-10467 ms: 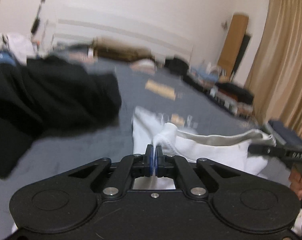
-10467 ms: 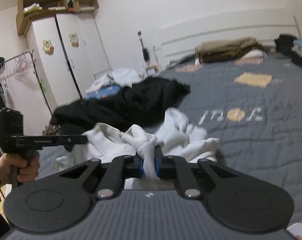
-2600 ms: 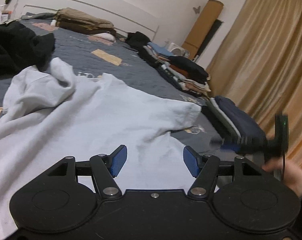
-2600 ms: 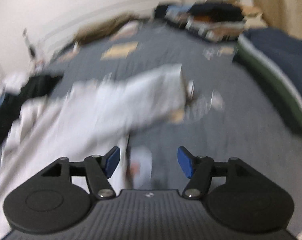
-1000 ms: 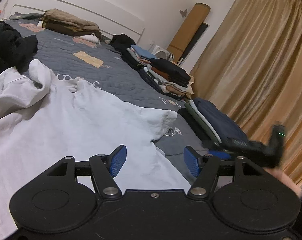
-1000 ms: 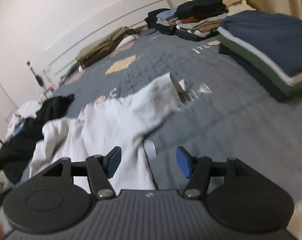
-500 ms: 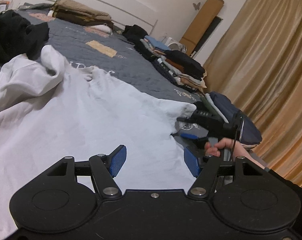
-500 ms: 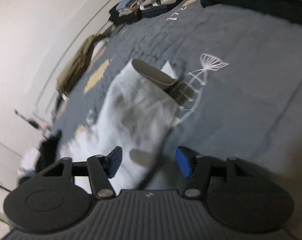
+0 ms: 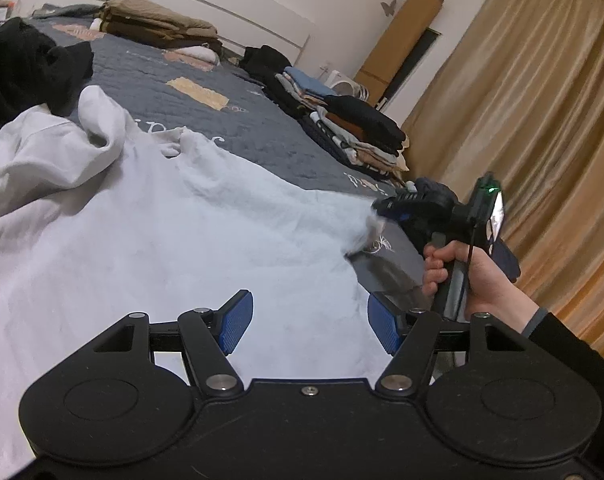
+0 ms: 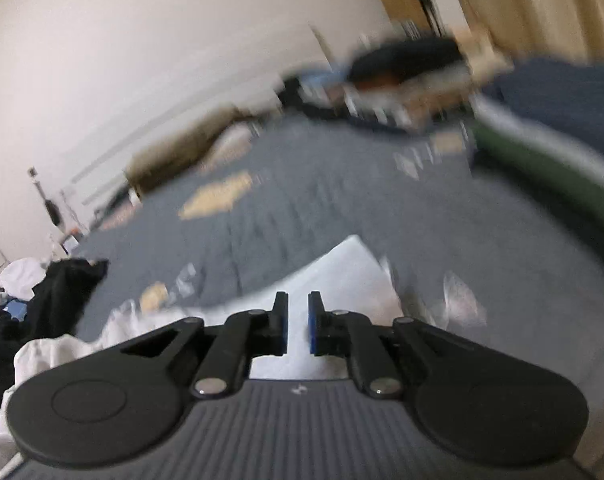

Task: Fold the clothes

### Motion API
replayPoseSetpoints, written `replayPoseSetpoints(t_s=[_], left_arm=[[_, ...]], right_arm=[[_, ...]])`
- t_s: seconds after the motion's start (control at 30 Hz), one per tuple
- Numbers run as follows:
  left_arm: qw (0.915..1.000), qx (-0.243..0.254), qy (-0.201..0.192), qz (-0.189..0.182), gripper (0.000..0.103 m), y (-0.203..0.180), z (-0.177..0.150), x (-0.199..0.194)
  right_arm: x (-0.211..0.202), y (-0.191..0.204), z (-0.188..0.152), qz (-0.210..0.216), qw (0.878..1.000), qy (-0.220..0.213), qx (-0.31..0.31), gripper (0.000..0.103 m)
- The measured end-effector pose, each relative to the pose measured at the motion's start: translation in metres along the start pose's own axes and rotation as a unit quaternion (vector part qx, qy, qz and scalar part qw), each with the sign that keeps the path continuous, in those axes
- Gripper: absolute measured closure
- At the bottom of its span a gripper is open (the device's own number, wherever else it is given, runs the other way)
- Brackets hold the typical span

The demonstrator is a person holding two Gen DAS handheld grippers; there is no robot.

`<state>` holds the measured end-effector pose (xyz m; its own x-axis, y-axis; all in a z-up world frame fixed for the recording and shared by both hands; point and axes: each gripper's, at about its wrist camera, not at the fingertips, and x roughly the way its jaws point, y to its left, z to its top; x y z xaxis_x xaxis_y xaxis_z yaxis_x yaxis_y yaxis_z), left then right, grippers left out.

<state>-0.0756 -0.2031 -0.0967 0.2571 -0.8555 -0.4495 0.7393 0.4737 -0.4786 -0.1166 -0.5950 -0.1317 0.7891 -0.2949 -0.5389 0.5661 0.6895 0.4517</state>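
White sweatshirt (image 9: 174, 240) lies spread across the grey bed (image 9: 222, 120), reaching from 9 to 3 o'clock in the left wrist view. Left claw (image 9: 309, 322) hangs spread wide over its hem. Right claw (image 10: 298, 326), nearly pressed together, pinches the sleeve cuff (image 9: 375, 226) at 3 o'clock, lifting it.

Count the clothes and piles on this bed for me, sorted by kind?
White garment spread out: 1
Black garment in a heap: 1
Brown folded pile by the headboard: 1
Mixed folded stacks along the bed's edge, near and far: 2
Dark blue folded item, half hidden: 1
Total: 6
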Motion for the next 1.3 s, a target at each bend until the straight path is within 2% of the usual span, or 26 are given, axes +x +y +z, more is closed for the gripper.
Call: replayPoseSetpoints(t_s=[0.07,0.13,0.4,0.5,0.57,0.6,0.67,0.77,0.83,0.9,0.97,1.03,1.1,1.23,1.3], left_arm=[[1.0000,-0.002,-0.001,-0.002,0.040,-0.001,0.001,0.000],[1.0000,-0.004,-0.001,-0.004,0.040,-0.001,0.002,0.000],[0.9998,0.012,0.006,-0.018,0.040,-0.015,-0.002,0.008],[0.9996,0.017,0.009,-0.018,0.040,-0.018,-0.005,0.012],[0.9996,0.022,0.011,-0.015,0.040,-0.020,-0.006,0.014],[0.9996,0.023,0.012,-0.014,0.040,-0.020,-0.007,0.015],[0.9996,0.022,0.013,-0.010,0.040,-0.019,-0.007,0.017],[0.9998,0.017,0.013,-0.005,0.040,-0.016,-0.007,0.019],[0.9998,0.016,0.014,-0.004,0.040,-0.015,-0.007,0.019],[0.9997,0.016,0.015,-0.004,0.040,-0.015,-0.007,0.020],[0.9996,0.020,0.017,-0.004,0.040,-0.017,-0.007,0.020],[0.9996,0.024,0.017,-0.003,0.040,-0.017,-0.007,0.020],[0.9996,0.021,0.016,-0.001,0.040,-0.016,-0.006,0.020],[0.9998,0.013,0.008,0.010,0.038,-0.011,-0.004,0.018],[0.9997,0.011,-0.001,0.022,0.038,-0.009,-0.002,0.015]], right_arm=[[0.002,-0.009,-0.002,0.016,0.998,0.059,0.010,0.094],[-0.007,-0.009,-0.006,0.026,0.995,0.090,-0.021,0.094],[-0.034,0.019,-0.056,0.071,0.974,0.166,-0.137,0.091],[-0.028,0.021,-0.068,0.067,0.972,0.174,-0.143,0.092],[-0.028,0.015,-0.066,0.059,0.976,0.171,-0.120,0.099],[-0.029,0.008,-0.063,0.064,0.979,0.170,-0.089,0.101],[-0.042,-0.012,-0.050,0.095,0.984,0.153,-0.009,0.102],[-0.067,-0.025,-0.034,0.120,0.985,0.119,0.039,0.102],[-0.071,-0.024,-0.035,0.106,0.986,0.128,0.011,0.102],[-0.062,-0.022,-0.045,0.062,0.985,0.156,-0.028,0.102],[-0.041,-0.023,-0.060,0.029,0.974,0.221,-0.048,0.103],[-0.041,-0.024,-0.060,0.028,0.974,0.218,-0.049,0.103],[-0.046,-0.022,-0.050,0.028,0.976,0.210,-0.045,0.098],[-0.068,-0.008,-0.029,0.055,0.988,0.139,-0.027,0.094],[-0.076,0.003,-0.022,0.077,0.991,0.110,-0.012,0.079]])
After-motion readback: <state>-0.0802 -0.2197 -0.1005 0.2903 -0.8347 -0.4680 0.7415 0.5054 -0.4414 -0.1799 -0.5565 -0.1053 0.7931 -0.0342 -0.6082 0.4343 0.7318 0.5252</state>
